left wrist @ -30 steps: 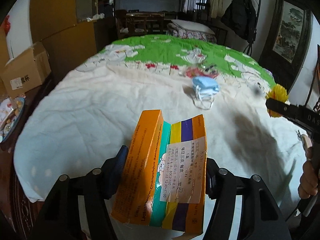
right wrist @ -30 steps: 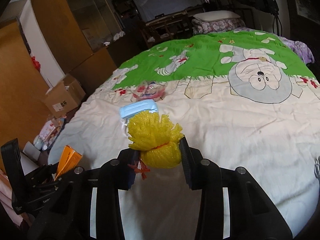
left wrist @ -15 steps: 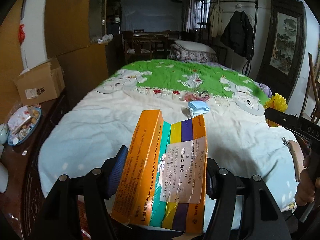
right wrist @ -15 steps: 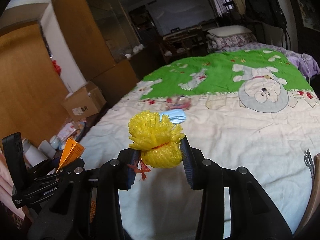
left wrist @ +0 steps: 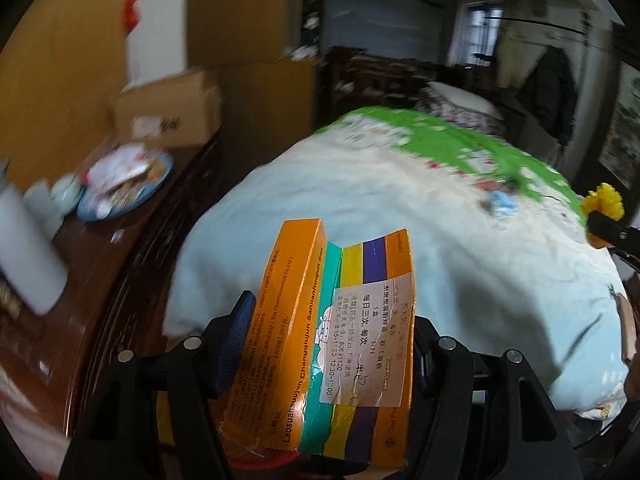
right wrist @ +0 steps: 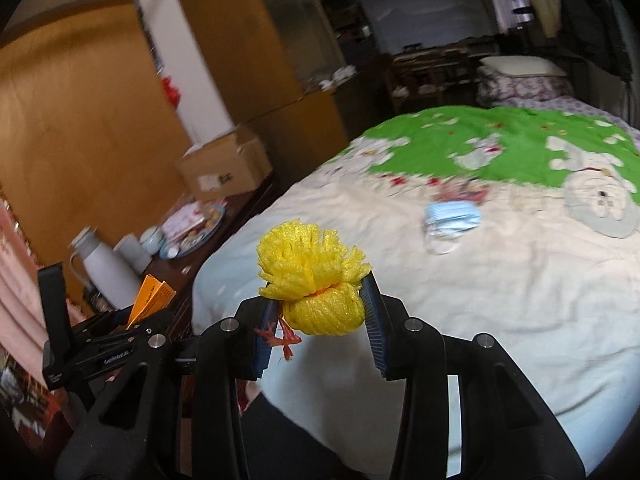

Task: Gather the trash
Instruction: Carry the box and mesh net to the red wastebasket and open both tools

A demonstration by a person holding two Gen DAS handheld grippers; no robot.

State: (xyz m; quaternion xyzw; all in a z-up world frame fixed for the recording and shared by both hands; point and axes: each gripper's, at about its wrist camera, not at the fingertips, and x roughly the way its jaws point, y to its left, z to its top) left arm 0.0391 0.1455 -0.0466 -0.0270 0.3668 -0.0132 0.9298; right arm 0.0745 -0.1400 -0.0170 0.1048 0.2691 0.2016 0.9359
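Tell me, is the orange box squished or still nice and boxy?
Squished. The orange box, clamped in the left gripper, is flattened, with a deep crease down its front and wrinkled corners.

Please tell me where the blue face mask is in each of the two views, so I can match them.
Left wrist: blue face mask, far right on the bed, small and blurred.
Right wrist: mask right of centre, beyond the yellow foam net.
Shared landmark: cardboard box.

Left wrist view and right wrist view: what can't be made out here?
- Left wrist view: the face mask on the bed is small and smeared by motion blur.
- Left wrist view: the plate contents are blurred.
- Left wrist view: the medicine box hides its lower end behind the left hand-held gripper.
- Right wrist view: the cardboard box label is unreadable.
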